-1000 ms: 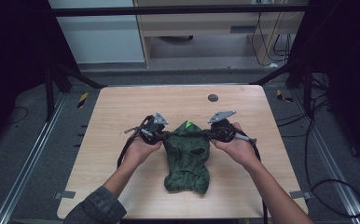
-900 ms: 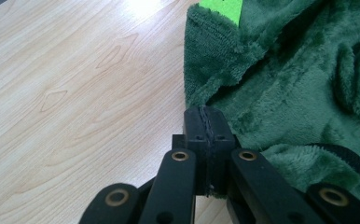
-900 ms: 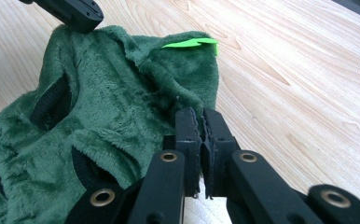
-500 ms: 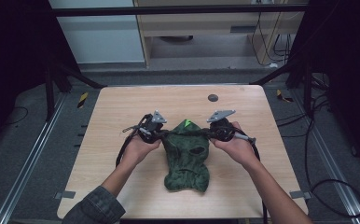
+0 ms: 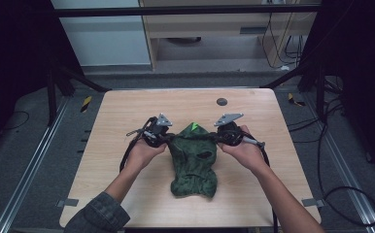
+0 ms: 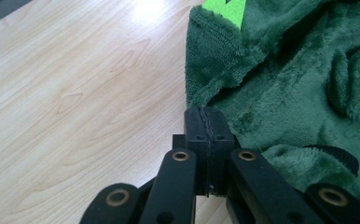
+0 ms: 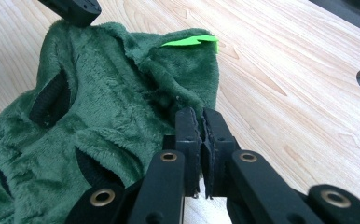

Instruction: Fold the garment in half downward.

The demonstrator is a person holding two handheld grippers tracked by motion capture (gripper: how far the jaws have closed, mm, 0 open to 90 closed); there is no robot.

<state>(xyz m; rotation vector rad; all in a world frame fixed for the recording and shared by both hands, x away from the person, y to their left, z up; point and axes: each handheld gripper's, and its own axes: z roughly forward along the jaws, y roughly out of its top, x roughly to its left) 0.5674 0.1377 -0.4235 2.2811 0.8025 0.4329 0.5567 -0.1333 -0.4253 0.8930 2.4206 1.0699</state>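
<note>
While both of the person's hands rest on the wooden counter [image 5: 127, 109], a dark green plush garment [image 5: 193, 162] lies near the counter's middle, stretched between two tools. In the high view, the left hand-held gripper [image 5: 168, 139] meets the garment's upper left edge and the right hand-held gripper [image 5: 214, 139] meets its upper right edge; the cloth's lower part spreads toward the person's side of the counter. A bright green patch [image 5: 194, 127] shows at the garment's top, between the two tools. In the left gripper view, the left hand-held gripper [image 6: 207, 122] has its jaws pressed fully together at the border of the garment [image 6: 299, 93]; whether cloth is pinched between the pads cannot be told. In the right gripper view, the right hand-held gripper [image 7: 201, 123] likewise has its jaws closed to a thin seam, with the fleece [image 7: 99, 121] touching the tips and dark slits visible in the fabric; a grip on the cloth cannot be confirmed. A small dark round disc [image 5: 222, 101] sits in the counter's far part, well apart from the garment. A denim sleeve [image 5: 98, 218] covers the left forearm.
</note>
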